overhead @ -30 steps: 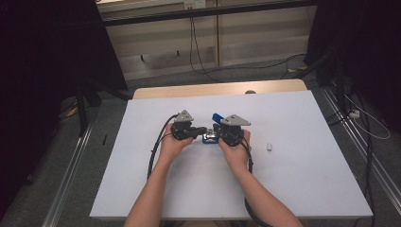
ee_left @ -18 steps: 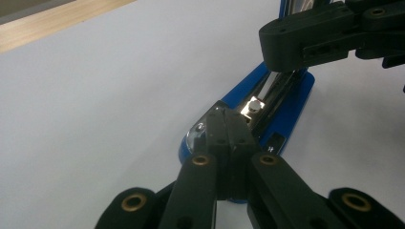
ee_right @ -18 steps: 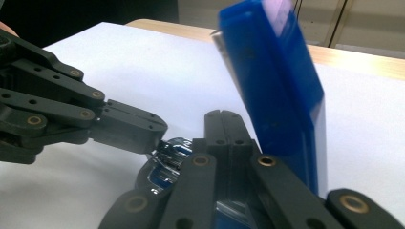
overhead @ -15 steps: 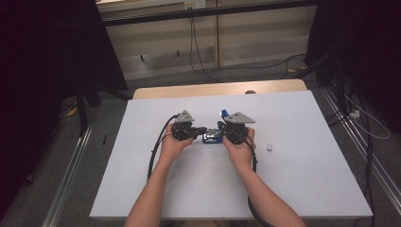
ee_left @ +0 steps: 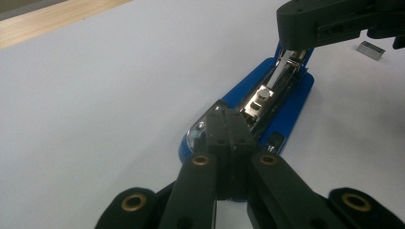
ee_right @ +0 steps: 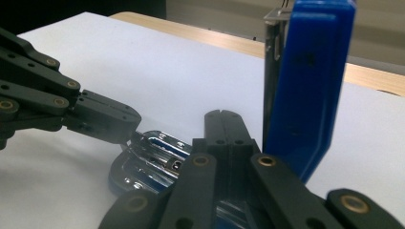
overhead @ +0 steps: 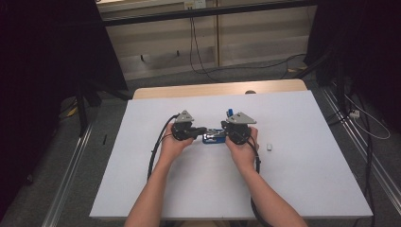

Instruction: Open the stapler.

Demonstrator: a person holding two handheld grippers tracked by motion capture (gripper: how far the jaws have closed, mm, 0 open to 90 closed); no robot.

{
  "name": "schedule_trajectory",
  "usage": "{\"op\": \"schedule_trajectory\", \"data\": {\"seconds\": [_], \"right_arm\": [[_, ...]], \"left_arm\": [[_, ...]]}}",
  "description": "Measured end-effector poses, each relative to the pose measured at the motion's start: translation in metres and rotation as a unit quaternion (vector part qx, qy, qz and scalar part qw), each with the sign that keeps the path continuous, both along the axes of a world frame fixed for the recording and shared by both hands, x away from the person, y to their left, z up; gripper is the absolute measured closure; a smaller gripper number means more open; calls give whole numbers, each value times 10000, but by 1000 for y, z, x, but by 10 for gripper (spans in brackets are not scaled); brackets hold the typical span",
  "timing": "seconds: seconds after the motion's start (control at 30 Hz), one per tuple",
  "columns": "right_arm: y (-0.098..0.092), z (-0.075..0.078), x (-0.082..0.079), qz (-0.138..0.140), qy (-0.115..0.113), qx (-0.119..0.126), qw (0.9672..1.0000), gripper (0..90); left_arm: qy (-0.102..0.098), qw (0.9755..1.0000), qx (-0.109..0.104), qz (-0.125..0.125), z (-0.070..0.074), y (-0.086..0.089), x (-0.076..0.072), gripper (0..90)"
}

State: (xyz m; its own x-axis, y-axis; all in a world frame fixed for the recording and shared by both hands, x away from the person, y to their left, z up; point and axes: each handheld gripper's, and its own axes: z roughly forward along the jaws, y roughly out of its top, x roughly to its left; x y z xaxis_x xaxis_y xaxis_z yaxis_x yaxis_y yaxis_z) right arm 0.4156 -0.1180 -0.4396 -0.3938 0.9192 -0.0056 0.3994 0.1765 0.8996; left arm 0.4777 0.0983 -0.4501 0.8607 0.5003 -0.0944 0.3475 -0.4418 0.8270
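A blue stapler (overhead: 213, 138) lies opened on the white table (overhead: 293, 189), its metal magazine (ee_left: 267, 98) bared. Its blue lid (ee_right: 310, 86) stands nearly upright; the tip of that lid (overhead: 229, 112) pokes up beside the right gripper. My left gripper (ee_left: 227, 119) is shut, nothing between its jaws, with the tips resting on the stapler's front end. That left gripper (overhead: 203, 130) points right. My right gripper (ee_right: 224, 117) is shut too, over the magazine (ee_right: 153, 157) and just left of the lid. This right gripper (overhead: 226, 133) faces the left one from the hinge end.
A small strip of staples (overhead: 269, 147) lies on the table to the right of my right hand; the same strip (ee_left: 370, 49) lies beyond the stapler. Cables trail from both grippers toward the near edge. A wooden strip (overhead: 213, 90) borders the far side.
The blue lid has swung from a lean toward upright, and my right gripper has shifted slightly to the right. The left gripper has stayed put.
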Motion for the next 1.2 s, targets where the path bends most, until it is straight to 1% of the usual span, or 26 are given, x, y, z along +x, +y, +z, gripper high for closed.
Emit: {"op": "schedule_trajectory", "data": {"seconds": [0.07, 0.13, 0.2, 0.33, 0.37, 0.43, 0.47, 0.53, 0.6, 0.63, 0.7, 0.73, 0.77, 0.8, 0.83, 0.9, 0.93, 1.0, 1.07, 1.13, 1.2], "right_arm": [[-1, 1, 0, -51, 30, 28, 10000, 900], [-5, 1, 0, -57, 49, 142, 9999, 900], [-6, 1, -1, -51, 55, 99, 9999, 900], [-6, 2, -1, -53, 61, 59, 10000, 900], [-6, 2, -1, -47, 68, 36, 10000, 900], [-5, 2, -1, -87, 58, -75, 9999, 900], [-6, 2, -1, -95, 48, -47, 9999, 900], [-6, 3, -2, -99, 50, -139, 9998, 900], [-10, 3, -2, -156, 89, -98, 9998, 900], [-12, 3, -3, -208, 103, -117, 9997, 900], [-18, 2, -3, -264, 88, -102, 9996, 900], [-20, 1, -4, -246, 84, 10, 9997, 900], [-21, 1, -5, -219, 74, 2, 9997, 900], [-19, 1, -6, -204, 43, -111, 9997, 900], [-19, 1, -6, -204, 34, -150, 9997, 900], [-21, 1, -4, -227, 74, -8, 9997, 900], [-21, 1, -4, -218, 73, -3, 9997, 900], [-20, 1, -4, -187, 41, -101, 9998, 900], [-21, 0, -4, -167, 47, -113, 9998, 900], [-21, 1, -4, -161, 48, -113, 9998, 900], [-21, 1, -4, -156, 41, -167, 9997, 900]], "left_arm": [[12, 10000, -9, 5, 0, 0, 0, 900], [9, 10000, -9, 1, 0, 0, 0, 900], [-1, 10000, 27, 5, 0, 0, 0, 900], [21, 10000, -4, 13, 0, 0, 0, 900], [5, 10000, 18, 1, 0, 0, 0, 900], [-33, 10000, 57, 5, 1, -1, -1, 900], [-41, 10000, 81, 8, 1, -1, -1, 900], [-51, 10000, 63, 8, 1, -1, -1, 900], [-51, 10000, 70, 21, 1, -1, -1, 900], [-42, 10000, 77, 25, 1, -1, -1, 900], [1, 10000, 16, 31, 0, 0, -1, 900], [-2, 10000, 1, 22, 0, 0, -1, 900], [0, 10000, 12, 17, 0, 0, -1, 900], [-16, 10000, 34, 16, 0, -1, -1, 900], [-15, 10000, 42, 16, 1, -1, -1, 900], [-19, 10000, 47, 17, 1, -1, -1, 900], [3, 10000, 24, 14, 0, 0, 0, 900], [26, 10000, -8, -5, 0, 0, 0, 900], [31, 10000, 18, 0, 0, 0, 0, 900], [21, 10000, -6, 7, 0, 0, 0, 900], [21, 10000, -19, -8, 0, 0, 0, 900]]}}
